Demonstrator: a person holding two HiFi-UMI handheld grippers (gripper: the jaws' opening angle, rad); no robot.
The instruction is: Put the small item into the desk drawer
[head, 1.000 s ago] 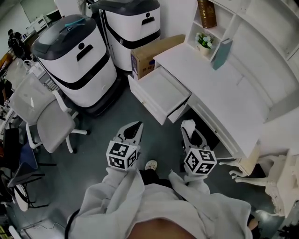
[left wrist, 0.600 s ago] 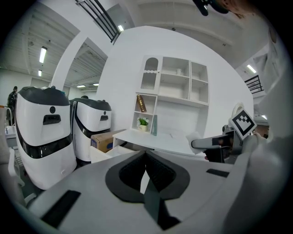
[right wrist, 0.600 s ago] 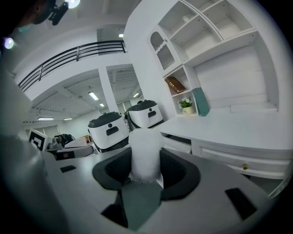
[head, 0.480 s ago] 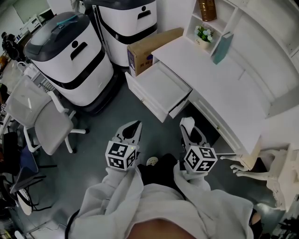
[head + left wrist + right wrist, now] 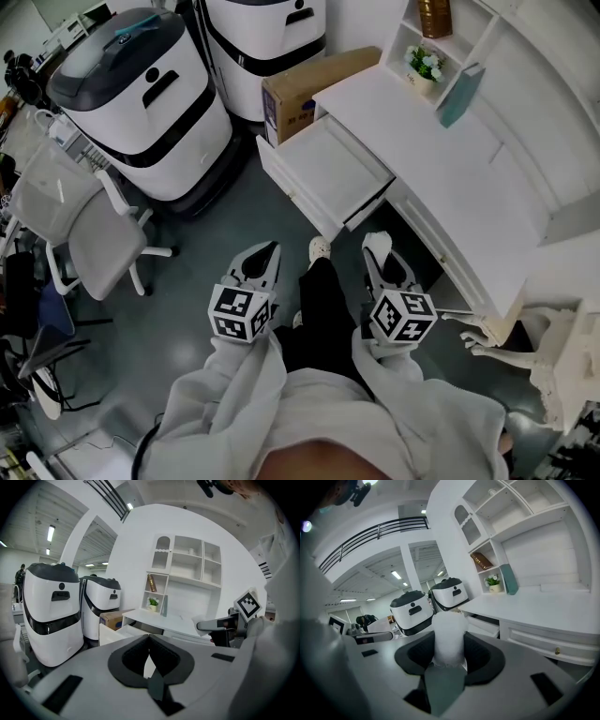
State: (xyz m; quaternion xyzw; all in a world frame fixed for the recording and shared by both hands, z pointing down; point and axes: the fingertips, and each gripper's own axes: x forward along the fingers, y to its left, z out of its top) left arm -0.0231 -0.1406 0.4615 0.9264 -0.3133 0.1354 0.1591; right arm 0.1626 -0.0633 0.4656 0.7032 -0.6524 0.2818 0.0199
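The white desk (image 5: 450,178) has its drawer (image 5: 330,174) pulled open, and the drawer's inside looks bare. My right gripper (image 5: 377,249) is shut on a small white frosted item (image 5: 449,632), which sticks out past the jaws (image 5: 376,243). It hangs over the floor, short of the drawer's front corner. My left gripper (image 5: 268,253) is shut with nothing in it, level with the right one and left of my leg. In the left gripper view the jaws (image 5: 149,638) meet, and the drawer (image 5: 112,631) lies ahead.
Two large white-and-black machines (image 5: 141,103) (image 5: 267,42) stand left of the desk, with a cardboard box (image 5: 314,86) beside the drawer. A grey office chair (image 5: 84,230) is at the left. A potted plant (image 5: 427,66) and a teal book (image 5: 459,94) stand on the desk. My shoe (image 5: 320,249) is between the grippers.
My leg and shoe have stepped forward between the grippers, and the view has shifted slightly toward the desk. Both grippers keep their places and the white item stays held.
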